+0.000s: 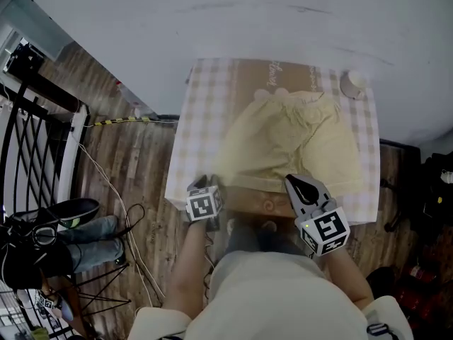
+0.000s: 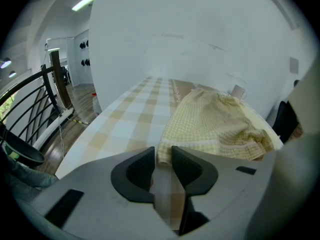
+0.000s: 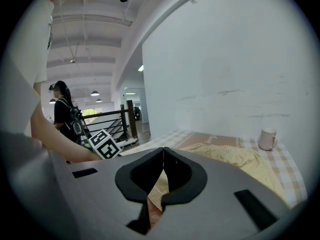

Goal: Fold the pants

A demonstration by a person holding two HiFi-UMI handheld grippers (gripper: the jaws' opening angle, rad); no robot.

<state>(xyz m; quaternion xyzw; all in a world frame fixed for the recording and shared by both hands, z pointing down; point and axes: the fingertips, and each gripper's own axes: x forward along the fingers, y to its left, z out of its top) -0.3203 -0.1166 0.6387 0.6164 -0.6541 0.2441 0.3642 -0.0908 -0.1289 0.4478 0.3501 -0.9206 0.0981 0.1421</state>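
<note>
Left gripper [image 2: 163,159]: at the table's near-left edge, angled down. Jaws apart, nothing pressed. The left corner of the hem [image 2: 200,145] lies just beyond the tips, in line with the gap.

Table [image 1: 195,140]: covered with a checked cloth. Pants [image 1: 297,140] — pale yellow gingham — are spread over its middle and right. The waistband is bunched toward the far edge and the leg hems lie along the near edge.

Mug [image 1: 352,83]: on the table's far-right corner, apart from the fabric.

Right gripper [image 3: 163,154]: at the table's near-right edge, jaws closed tip to tip. Gingham runs up into them, which reads as a pinch on the right hem.

Judgement: the step looks like taking both near corners before the first fold.
- Slide the left's lower jaw under the corner so every layer goes in.
- Bite inside the hem band, not at its very edge, to match the right's hold.
- Lift both sides evenly with the hem taut between them.
- Carry it low toward the table's far edge and stop short of the mug.
- Smooth the bunched waistband first, or the fold will likely trap its wrinkles.
</note>
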